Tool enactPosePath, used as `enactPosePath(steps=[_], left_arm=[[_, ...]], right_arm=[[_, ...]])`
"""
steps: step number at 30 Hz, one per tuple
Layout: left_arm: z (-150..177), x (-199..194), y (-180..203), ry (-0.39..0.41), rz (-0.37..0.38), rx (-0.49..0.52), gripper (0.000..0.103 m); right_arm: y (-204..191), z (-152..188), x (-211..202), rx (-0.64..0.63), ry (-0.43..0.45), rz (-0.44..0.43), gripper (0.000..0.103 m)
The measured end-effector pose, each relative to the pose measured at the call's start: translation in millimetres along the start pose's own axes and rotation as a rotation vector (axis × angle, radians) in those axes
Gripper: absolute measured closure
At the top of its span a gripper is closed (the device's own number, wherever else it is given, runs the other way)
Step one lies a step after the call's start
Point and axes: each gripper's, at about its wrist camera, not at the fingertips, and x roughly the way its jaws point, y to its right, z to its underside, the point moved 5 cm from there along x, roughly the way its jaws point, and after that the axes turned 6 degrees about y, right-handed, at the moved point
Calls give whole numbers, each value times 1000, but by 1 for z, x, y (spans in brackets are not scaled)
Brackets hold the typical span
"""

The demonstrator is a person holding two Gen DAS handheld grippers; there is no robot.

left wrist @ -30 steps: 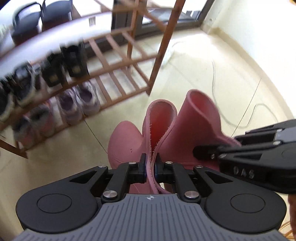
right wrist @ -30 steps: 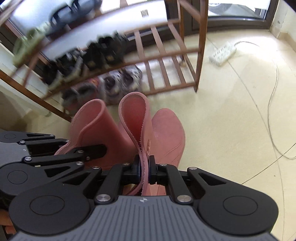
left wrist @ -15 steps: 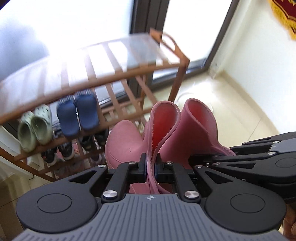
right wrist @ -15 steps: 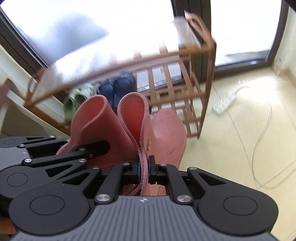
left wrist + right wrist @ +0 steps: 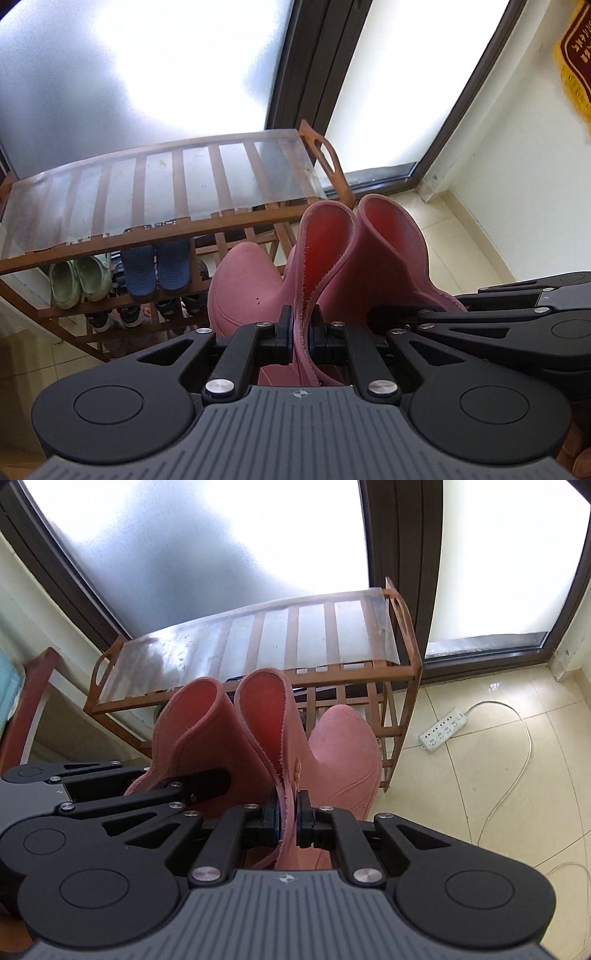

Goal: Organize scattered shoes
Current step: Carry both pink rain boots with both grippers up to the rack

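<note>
Boots (image 5: 332,266) now level with the rack's top shelf (image 5: 166,184), both tools clamped

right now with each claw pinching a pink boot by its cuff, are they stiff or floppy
Probably soft: the left boot cuff folds flat between the left claw pads. The right boot cuff pinches thin in the right claw too. Both shafts keep their open shape, so likely rubbery, not limp. They may swing, hanging from one edge.

power strip (image 5: 443,730) on floor tiles, 3 o'clock | its cable (image 5: 511,768) trails toward 4 | frosted glass door (image 5: 155,74), 12 | tasselled hanging (image 5: 576,55), perhaps a banner, 1
</note>
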Motion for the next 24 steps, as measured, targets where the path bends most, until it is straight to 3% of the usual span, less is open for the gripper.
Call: enactPosePath(steps=[6, 11, 24], left_arm=[[-31, 6, -2, 5, 18, -3, 95], [-70, 29, -17, 3, 39, 10, 95], [-195, 113, -57, 2, 47, 61, 94]], right_arm=[[-2, -33, -1, -22, -4, 4, 95], [-3, -63, 22, -15, 1, 14, 95], [10, -193, 99, 41, 35, 29, 95]])
